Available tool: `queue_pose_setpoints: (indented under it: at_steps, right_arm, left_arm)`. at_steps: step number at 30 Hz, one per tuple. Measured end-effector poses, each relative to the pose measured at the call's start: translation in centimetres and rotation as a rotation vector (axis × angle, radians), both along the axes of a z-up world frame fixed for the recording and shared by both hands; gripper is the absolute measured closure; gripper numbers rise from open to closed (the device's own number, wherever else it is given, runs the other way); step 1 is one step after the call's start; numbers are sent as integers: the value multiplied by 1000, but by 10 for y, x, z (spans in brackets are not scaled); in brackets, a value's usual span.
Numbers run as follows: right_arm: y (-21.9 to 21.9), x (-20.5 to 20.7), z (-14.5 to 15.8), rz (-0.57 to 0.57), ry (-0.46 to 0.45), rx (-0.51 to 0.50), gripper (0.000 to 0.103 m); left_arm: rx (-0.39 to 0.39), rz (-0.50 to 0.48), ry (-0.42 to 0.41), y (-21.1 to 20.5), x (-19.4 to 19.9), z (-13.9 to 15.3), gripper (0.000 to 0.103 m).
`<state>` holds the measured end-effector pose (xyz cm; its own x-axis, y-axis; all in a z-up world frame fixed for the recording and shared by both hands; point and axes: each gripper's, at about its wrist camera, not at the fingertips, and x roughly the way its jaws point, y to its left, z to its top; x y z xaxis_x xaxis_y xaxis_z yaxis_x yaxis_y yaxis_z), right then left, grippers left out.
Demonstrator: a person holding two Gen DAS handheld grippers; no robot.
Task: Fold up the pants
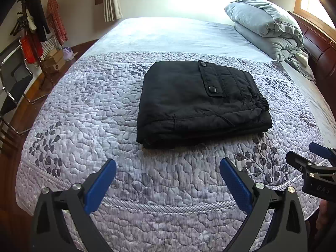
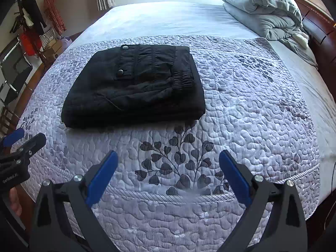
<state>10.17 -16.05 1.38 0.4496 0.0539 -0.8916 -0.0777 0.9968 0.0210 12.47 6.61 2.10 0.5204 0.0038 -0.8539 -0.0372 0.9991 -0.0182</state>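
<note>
Black pants lie folded into a compact rectangle on the quilted bedspread, pocket flap with two snaps facing up. They also show in the right wrist view. My left gripper is open and empty, held above the quilt short of the pants' near edge. My right gripper is open and empty, near the bed's front edge, to the right of the pants. The right gripper shows at the right edge of the left wrist view, and the left gripper at the left edge of the right wrist view.
Folded grey-blue comforter and pillow lie at the bed's far right by the wooden headboard. A coat rack with clothes, boxes and a chair stand on the floor to the left.
</note>
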Motion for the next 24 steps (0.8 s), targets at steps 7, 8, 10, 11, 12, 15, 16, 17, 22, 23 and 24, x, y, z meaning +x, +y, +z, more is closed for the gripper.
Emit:
queue_pose_setpoints:
  at_steps: [7,8,10,11,12,15,16,17,22,23,24]
  right_arm:
    - [1,2,-4,2,4,1,6]
    - [1,2,-5,2,4,0,6]
    - [1,3,-6,2,4,-1,6]
    - [1,3,-6,2,4,-1,6]
    - [1,3,-6,2,4,-1,6]
    - [0,2,-7,-2,5,-2,6]
    - [0,2,-7,-3,4,-2,6]
    - [-1,2,-7,-4,4,-1,6]
    - [-2,2,-7,-4,2,-6,6]
    - [-2,2,-7,-3,1,-7,6]
    - [-2,3,-7,-3,1,-6,6]
  left_arm:
    - [3,5,-4,2,3,-1,4]
    - [4,5,-3,1,4,-1,4]
    - [3,1,-8,2,5,-1,4]
    - [4,0,-12,1,5,-1,4]
    - [7,-1,-13,1,6,-1,4]
    - [11,-9,-12,0,8,-2,4]
    - [9,-12,-13,0,8,-3,4]
    - [8,-12,-11,0,8,-3,4]
    - [17,-7,-3,-1,10,-6,4]
    - [17,-7,-3,-1,10,-6,4]
    - [19,-7,-4,-1,10,-6,4]
